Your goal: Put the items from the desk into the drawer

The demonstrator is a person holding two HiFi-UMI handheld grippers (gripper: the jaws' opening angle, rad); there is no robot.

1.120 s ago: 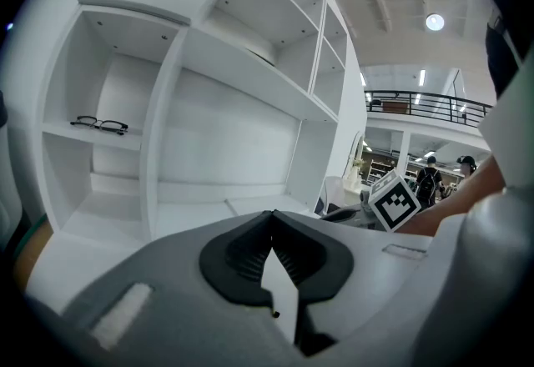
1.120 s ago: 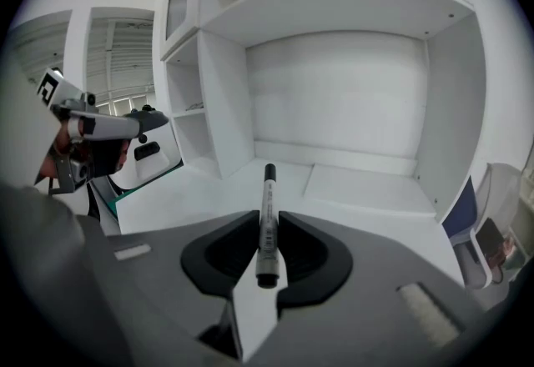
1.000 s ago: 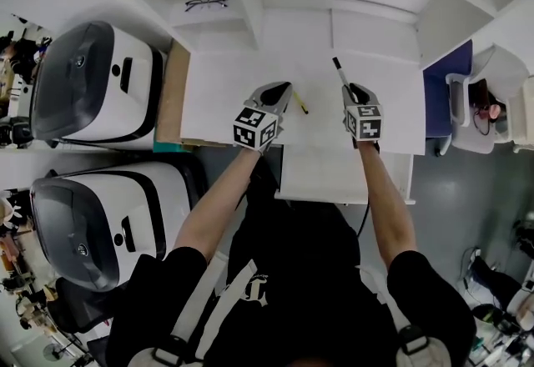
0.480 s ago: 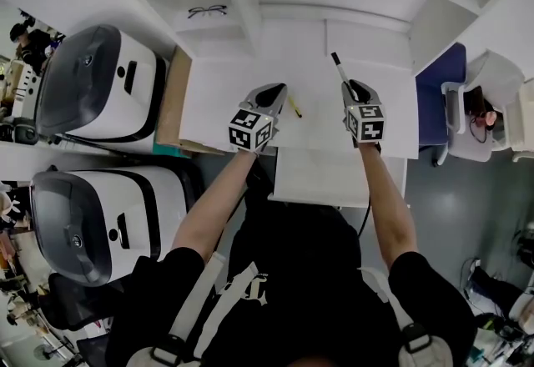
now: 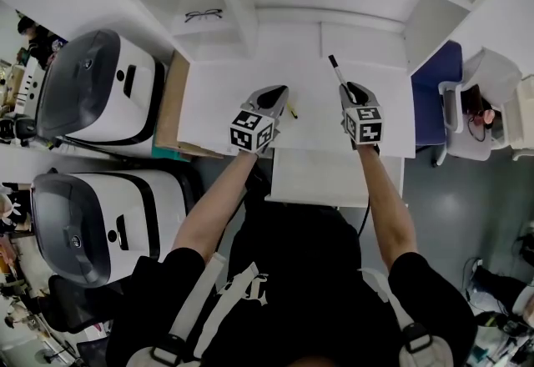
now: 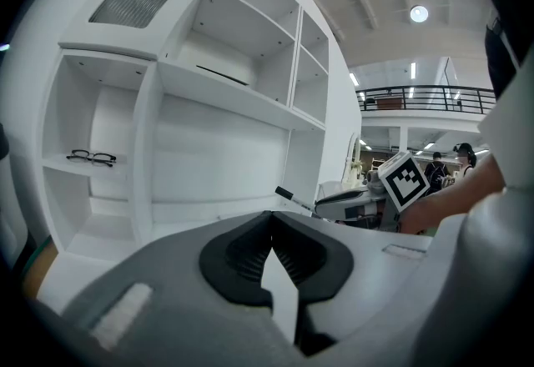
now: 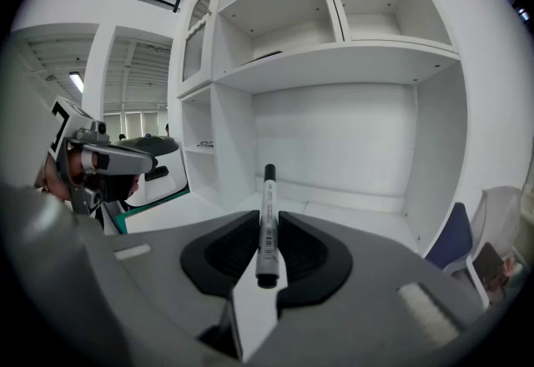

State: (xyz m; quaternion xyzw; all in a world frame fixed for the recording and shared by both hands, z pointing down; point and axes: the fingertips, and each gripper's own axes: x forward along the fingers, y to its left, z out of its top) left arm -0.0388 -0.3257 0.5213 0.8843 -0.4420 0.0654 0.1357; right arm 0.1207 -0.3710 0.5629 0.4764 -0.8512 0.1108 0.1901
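The right gripper's (image 7: 267, 219) fingers are clamped on a black-capped white marker pen (image 7: 269, 186), gripping it by its rear end. Its capped tip runs out past the fingertips toward 12 o'clock in the right gripper view. In the head view the same marker pen (image 5: 335, 69) juts from the right gripper (image 5: 345, 90) toward 11 o'clock, held above the white desk (image 5: 217, 98).

The left gripper's (image 6: 269, 219) fingers are pressed together at their tips, and its own view shows nothing between them. In the head view a thin yellow pen-like stick (image 5: 292, 111) lies on the desk just beside the left gripper (image 5: 274, 93), at about 4 o'clock from its fingertips and outside the jaws.

The pulled-out white drawer (image 5: 334, 178) sits at 6 o'clock from both grippers, under the desk's front edge. A white shelving unit (image 5: 250, 7) rises at 12 o'clock, with black-rimmed eyeglasses (image 5: 203, 15) on a shelf at 11 o'clock. Two grey-and-white machines (image 5: 92, 82) stand at 9 o'clock, and a blue chair (image 5: 434, 90) at 3 o'clock.
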